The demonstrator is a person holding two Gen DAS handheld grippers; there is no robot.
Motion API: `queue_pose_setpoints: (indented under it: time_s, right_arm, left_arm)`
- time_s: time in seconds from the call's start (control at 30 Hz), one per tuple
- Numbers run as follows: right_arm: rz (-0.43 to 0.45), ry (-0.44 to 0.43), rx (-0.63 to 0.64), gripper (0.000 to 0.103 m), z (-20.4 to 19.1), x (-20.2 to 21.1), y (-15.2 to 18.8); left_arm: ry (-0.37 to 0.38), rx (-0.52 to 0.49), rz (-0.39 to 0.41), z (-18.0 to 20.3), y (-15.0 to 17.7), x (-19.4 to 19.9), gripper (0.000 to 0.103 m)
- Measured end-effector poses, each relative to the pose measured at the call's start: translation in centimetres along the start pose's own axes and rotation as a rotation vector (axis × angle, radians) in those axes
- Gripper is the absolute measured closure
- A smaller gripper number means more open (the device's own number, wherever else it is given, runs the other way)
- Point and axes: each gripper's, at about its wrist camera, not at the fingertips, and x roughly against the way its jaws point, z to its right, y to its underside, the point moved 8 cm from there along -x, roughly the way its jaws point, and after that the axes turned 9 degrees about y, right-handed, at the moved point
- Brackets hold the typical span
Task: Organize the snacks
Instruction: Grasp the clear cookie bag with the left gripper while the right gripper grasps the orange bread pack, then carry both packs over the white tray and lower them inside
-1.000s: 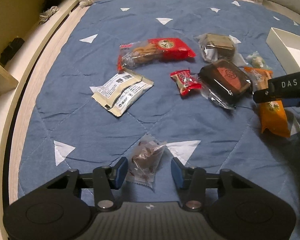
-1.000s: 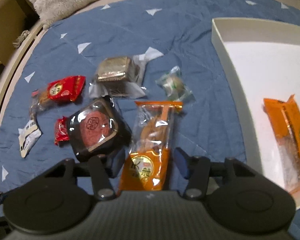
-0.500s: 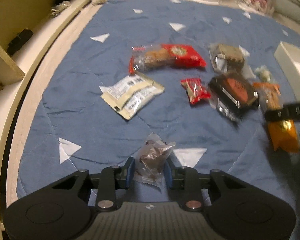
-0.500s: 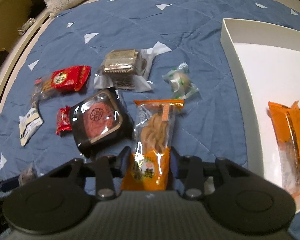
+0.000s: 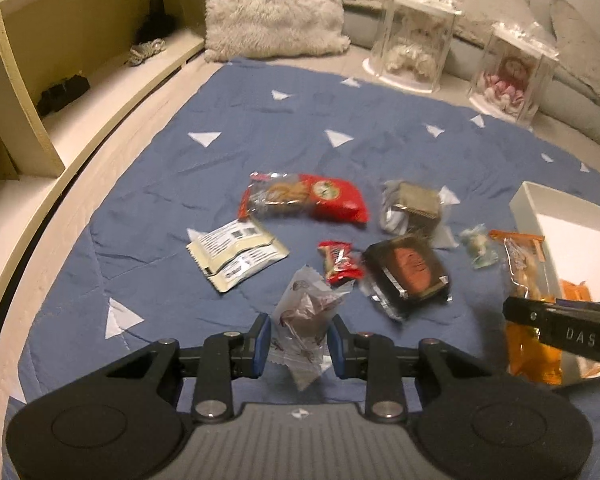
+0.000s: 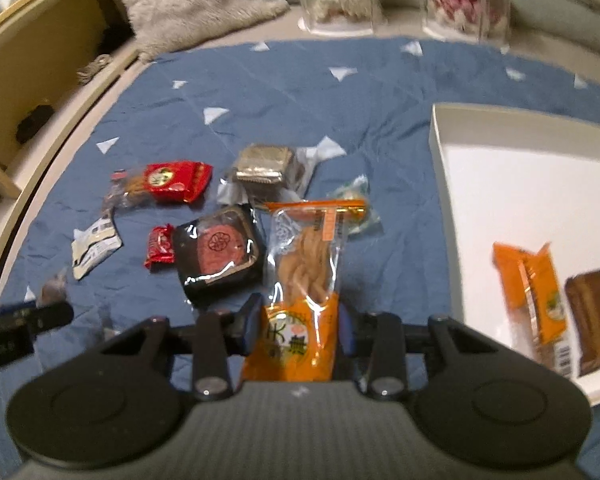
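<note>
Snacks lie on a blue blanket (image 5: 260, 128) with white triangles. The left tongs (image 5: 298, 346) are squeezed on one clear candy packet (image 5: 304, 320), lifted off the blanket. The right tongs (image 6: 298, 330) are clamped on one orange twist-snack bag (image 6: 304, 280). Six snacks rest loose on the blanket: one red cookie pack (image 5: 308, 200), one cream packet (image 5: 236, 254), one small red candy (image 5: 338, 262), one dark round cake (image 5: 408, 274), one gold-wrapped cake (image 5: 414, 208) and one small green sweet (image 5: 478, 246). The white box (image 6: 440, 148) sits on the right and holds two snacks: one orange bag (image 6: 534, 300) and one brown bar (image 6: 592, 320), side by side
</note>
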Motion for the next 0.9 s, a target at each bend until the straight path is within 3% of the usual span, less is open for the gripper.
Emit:
queue_pose_setpoints:
  time_s: [0.47,0.9]
  right_arm:
    - [0.125,0.039,0.032,0.060,3.7,5.6,0.6]
    - [0.179,0.141,-0.007,0.060,12.6,8.6,2.0]
  left_arm:
    - [0.039,-0.035,0.060,6.3,-0.3,2.2,0.070]
    - [0.114,-0.110,0.047,15.4,0.1,1.1,0.070]
